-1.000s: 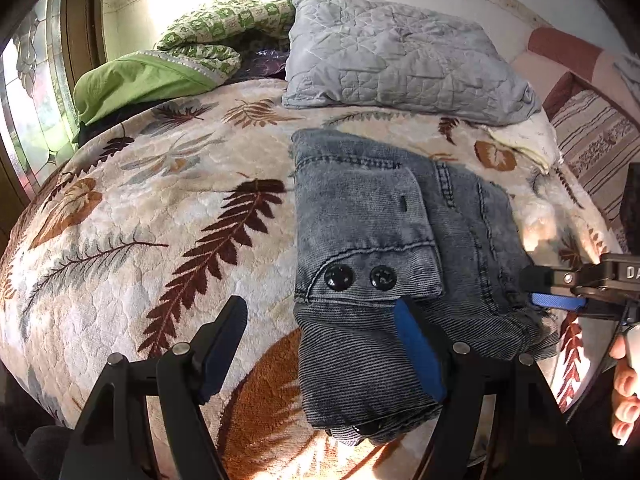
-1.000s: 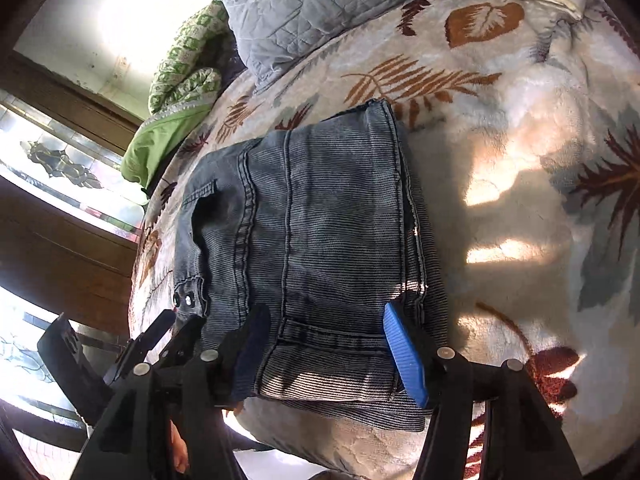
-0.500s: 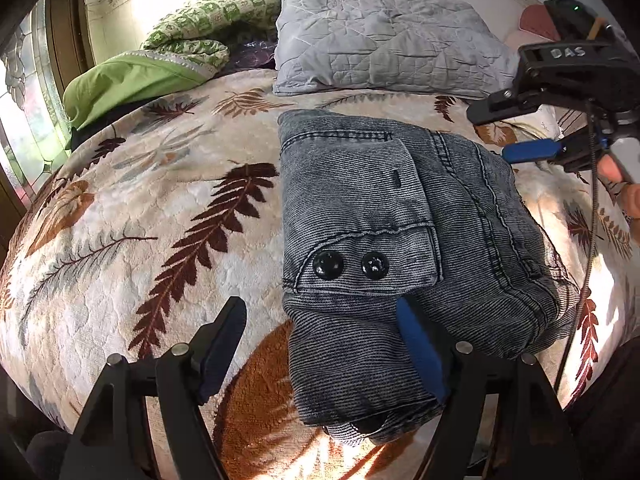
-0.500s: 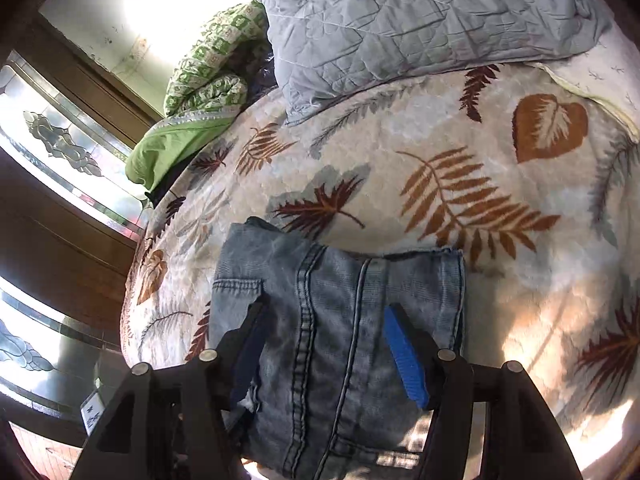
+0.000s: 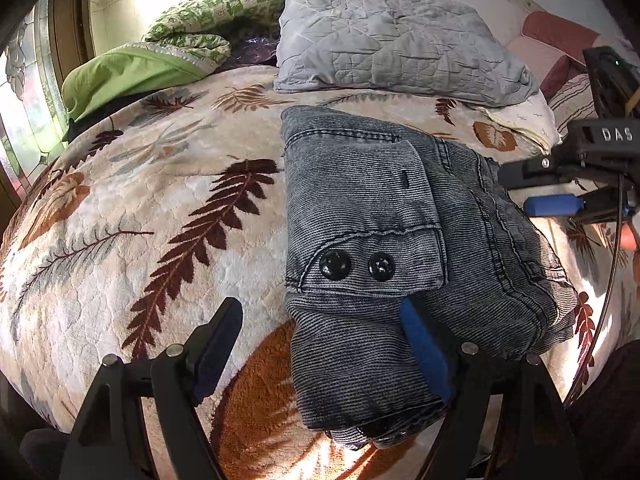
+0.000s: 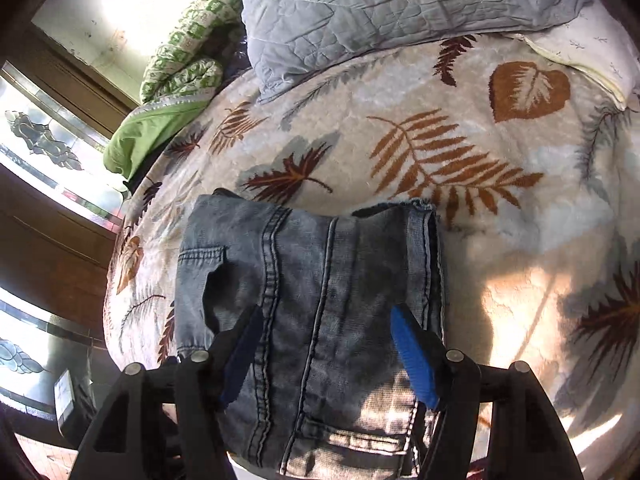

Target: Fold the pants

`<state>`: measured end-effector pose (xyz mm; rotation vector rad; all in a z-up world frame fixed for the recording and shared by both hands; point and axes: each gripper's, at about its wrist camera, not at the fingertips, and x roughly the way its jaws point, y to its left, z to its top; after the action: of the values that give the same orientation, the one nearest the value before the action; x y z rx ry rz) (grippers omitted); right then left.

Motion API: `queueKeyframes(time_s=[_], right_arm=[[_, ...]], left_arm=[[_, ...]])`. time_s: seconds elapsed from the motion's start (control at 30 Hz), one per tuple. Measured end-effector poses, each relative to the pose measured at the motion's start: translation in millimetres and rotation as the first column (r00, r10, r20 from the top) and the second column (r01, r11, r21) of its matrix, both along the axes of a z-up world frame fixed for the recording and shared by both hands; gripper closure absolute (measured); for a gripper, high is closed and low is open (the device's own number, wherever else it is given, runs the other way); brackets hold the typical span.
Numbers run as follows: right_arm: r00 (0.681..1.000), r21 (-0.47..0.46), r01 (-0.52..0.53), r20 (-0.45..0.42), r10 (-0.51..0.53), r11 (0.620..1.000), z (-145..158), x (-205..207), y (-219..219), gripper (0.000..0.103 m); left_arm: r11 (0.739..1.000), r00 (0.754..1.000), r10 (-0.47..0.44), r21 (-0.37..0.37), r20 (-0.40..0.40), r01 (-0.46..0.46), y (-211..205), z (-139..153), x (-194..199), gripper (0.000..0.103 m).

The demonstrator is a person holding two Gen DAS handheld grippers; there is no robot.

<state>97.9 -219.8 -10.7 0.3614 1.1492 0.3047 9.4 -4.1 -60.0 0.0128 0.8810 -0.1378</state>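
Pants (image 5: 384,240): gray jeans, folded into a thick block. They lie flat on the bed, near the middle, a bit toward the side where the person stands.
Top of pants: a folded flap with two black buttons (image 5: 352,266) faces up. A small pocket (image 6: 202,258) shows in the right wrist view.
Bed (image 5: 160,208): it has a soft cream blanket with brown, red and gray leaves. Sun makes bright spots on it.
Left gripper (image 5: 320,352): it hangs low over the near edge of the pants, pointing down at a slant. The jaws stand wide and are opening more. The blue pad (image 5: 424,356) is over the near end of the pants. The dark pad (image 5: 218,350) is over the bare blanket, beside the pants. Only the edge of the pants is between the jaws, and the pads do not press on it.
Right gripper (image 6: 326,356): it hangs over the other side of the pants, also pointing down. Its jaws stand wide apart, one on each side of the middle seams. They squeeze nothing. In the left wrist view it pokes in from the right edge, just past the pants.
Hand (image 5: 628,238): a bit of finger shows behind the right gripper.
Pillow (image 5: 396,40): gray and quilted, at the far end of the bed, apart from the pants.
Green cloth (image 5: 132,72): a bright green heap beside a green-and-white patterned cover, left of the pillow.
Window (image 6: 36,140): patterned glass in a dark wood frame, on the left side of the bed.
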Motion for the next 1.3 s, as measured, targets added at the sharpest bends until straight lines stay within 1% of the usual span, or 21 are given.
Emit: queueKeyframes(time_s=[0.07, 0.1, 0.13, 0.23, 0.27, 0.33, 0.4, 0.43, 0.5, 0.53, 0.57, 0.63, 0.73, 0.83, 0.9, 0.97, 1.03, 1.07, 1.13, 1.2, 1.3], right_arm=[[0.998, -0.043, 0.000, -0.058, -0.002, 0.999, -22.5, -3.3, 2.2, 0.033], [0.997, -0.034, -0.006, -0.080, 0.003, 0.999, -34.7, -3.3, 0.8, 0.033], [0.999, -0.019, 0.008, -0.046, -0.008, 1.000, -33.6, -6.2, -1.9, 0.033], [0.997, -0.008, 0.041, -0.059, -0.041, 0.999, -16.8, -12.5, -5.3, 0.033], [0.998, 0.000, 0.044, -0.045, -0.044, 0.999, -8.4, -17.8, -7.0, 0.033], [0.999, 0.034, 0.043, -0.005, -0.043, 0.998, 5.7, -35.4, -12.9, 0.033], [0.999, 0.069, 0.046, 0.001, -0.047, 0.997, 4.3, -54.9, -17.0, 0.033], [0.999, 0.075, 0.039, -0.020, -0.038, 0.996, -4.1, -61.5, -16.2, 0.033], [0.997, 0.034, 0.027, -0.078, -0.024, 0.999, -32.2, -67.8, -10.8, 0.031], [0.999, 0.042, 0.030, -0.042, -0.028, 0.999, -35.5, -70.4, -9.4, 0.032], [0.999, 0.053, 0.045, -0.030, -0.043, 0.998, -31.7, -72.5, -10.3, 0.032], [0.998, 0.042, 0.044, -0.053, -0.042, 0.998, -21.7, -69.9, -7.8, 0.032], [1.000, -0.038, -0.005, -0.031, 0.004, 0.999, -0.6, -64.1, 0.9, 0.032], [0.998, -0.079, -0.054, -0.020, 0.052, 0.995, 24.0, -47.4, 10.4, 0.032], [0.996, -0.131, -0.094, -0.011, 0.093, 0.987, 43.9, -25.4, 25.4, 0.032], [0.989, -0.156, -0.146, -0.010, 0.147, 0.977, 62.5, 4.1, 47.4, 0.031], [0.980, -0.187, -0.198, -0.016, 0.198, 0.962, 78.2, 33.8, 73.0, 0.031], [0.973, -0.205, -0.230, -0.015, 0.232, 0.951, 83.6, 47.6, 88.5, 0.028], [0.952, -0.241, -0.305, -0.049, 0.302, 0.921, 83.4, 74.6, 121.3, 0.025], [0.936, -0.299, -0.351, -0.112, 0.333, 0.887, 67.8, 99.9, 152.4, 0.025], [0.921, -0.381, -0.390, -0.187, 0.343, 0.838, 32.8, 125.1, 190.6, 0.025]], left_arm=[[1.000, 1.000, -0.003, 0.000, 0.001, 0.003, -0.6, -0.1, 0.0, 0.021], [1.000, 1.000, 0.001, -0.003, 0.004, -0.001, -0.4, 0.3, -0.6, 0.021], [1.000, 1.000, 0.003, -0.020, 0.009, -0.003, 2.1, 1.9, -1.9, 0.021], [0.989, 1.000, 0.014, -0.146, 0.011, -0.013, 20.2, 10.2, -3.8, 0.022], [0.984, 0.999, 0.032, -0.175, 0.022, -0.027, 27.0, 14.3, -4.7, 0.022], [0.978, 0.995, 0.085, -0.198, 0.056, -0.072, 39.5, 21.2, -7.7, 0.022], [0.967, 0.989, 0.137, -0.226, 0.057, -0.121, 51.9, 23.0, -6.8, 0.022], [0.960, 0.987, 0.153, -0.244, 0.041, -0.139, 57.4, 20.8, -4.6, 0.022], [0.945, 0.984, 0.177, -0.280, -0.005, -0.171, 66.5, 13.7, -0.5, 0.022], [0.937, 0.983, 0.180, -0.300, -0.027, -0.180, 70.7, 9.9, 0.0, 0.022], [0.930, 0.982, 0.182, -0.316, -0.044, -0.187, 74.0, 7.0, 0.7, 0.022], [0.910, 0.978, 0.194, -0.357, -0.075, -0.208, 81.3, 2.4, 2.1, 0.022], [0.870, 0.975, 0.176, -0.443, -0.133, -0.217, 87.0, -3.7, 6.4, 0.022], [0.836, 0.973, 0.130, -0.507, -0.188, -0.210, 82.1, -8.7, 10.1, 0.022], [0.807, 0.973, 0.086, -0.558, -0.214, -0.194, 76.3, -9.6, 10.1, 0.022], [0.798, 0.974, 0.042, -0.578, -0.223, -0.167, 67.2, -10.0, 12.0, 0.022], [0.804, 0.975, 0.032, -0.574, -0.221, -0.157, 62.3, -11.1, 13.3, 0.022], [0.810, 0.973, 0.022, -0.567, -0.228, -0.151, 59.8, -13.4, 14.8, 0.022], [0.811, 0.968, -0.009, -0.568, -0.252, -0.140, 55.9, -20.6, 18.7, 0.022], [0.823, 0.971, -0.020, -0.556, -0.238, -0.119, 52.6, -21.1, 18.1, 0.024], [0.834, 0.972, -0.044, -0.544, -0.231, -0.092, 48.5, -21.4, 18.6, 0.034]])
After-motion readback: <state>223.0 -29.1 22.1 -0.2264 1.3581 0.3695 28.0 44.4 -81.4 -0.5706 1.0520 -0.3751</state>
